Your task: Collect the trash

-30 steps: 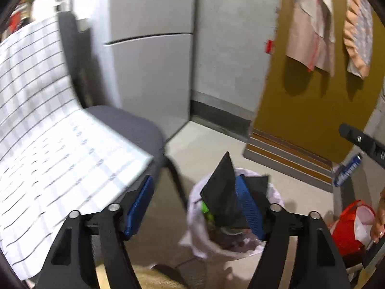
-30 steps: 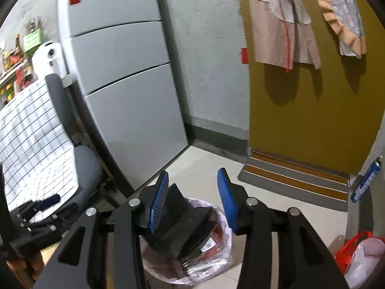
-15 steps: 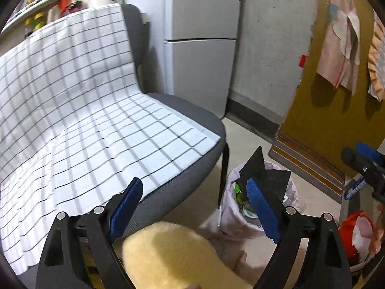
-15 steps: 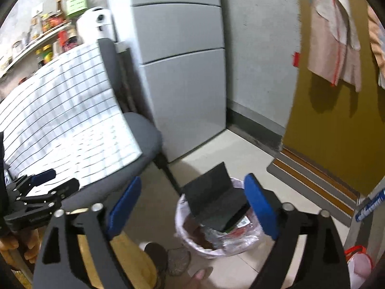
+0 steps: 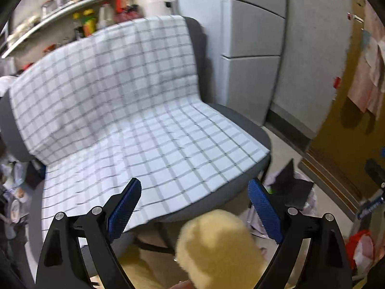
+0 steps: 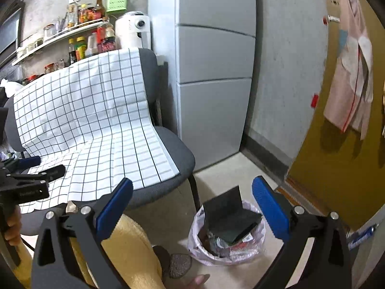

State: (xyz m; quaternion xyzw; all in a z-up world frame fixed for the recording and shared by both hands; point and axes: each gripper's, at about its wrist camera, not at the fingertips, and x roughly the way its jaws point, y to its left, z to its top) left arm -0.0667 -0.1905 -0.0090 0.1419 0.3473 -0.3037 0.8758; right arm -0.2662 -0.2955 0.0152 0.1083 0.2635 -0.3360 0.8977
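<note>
Seemingly, the drop is done, and both tools are empty. Through the left wrist view, the left gripper [image 5: 195,207] is seen with its blue ribbed pads spread wide and nothing between them. Most of the frame is filled by a grey office chair [image 5: 250,130] draped in a white grid-checked cloth [image 5: 125,110]. At lower right, the white plastic-lined trash bin [image 5: 310,197] is partly hidden behind the right pad, with a black folded cardboard piece [image 5: 292,183] standing in it. A yellow fleece-clad knee [image 5: 216,248] is seen at the lower centre.

Through the right wrist view, the right gripper [image 6: 192,207] is shown with its jaws opening to full width, nothing caught between them. The bin [image 6: 199,245] is seen at lower centre on the pale floor, just beside the chair [image 6: 175,154] leg, and the cardboard [image 6: 228,212] is seen tilted inside it above crumpled wrappers. The left gripper [image 6: 38,168] is seen at the left edge over the cloth [image 6: 91,125].

Before further trash is sought, the cardboard should be checked for toppling out; no more rubbish is evident here.
</note>
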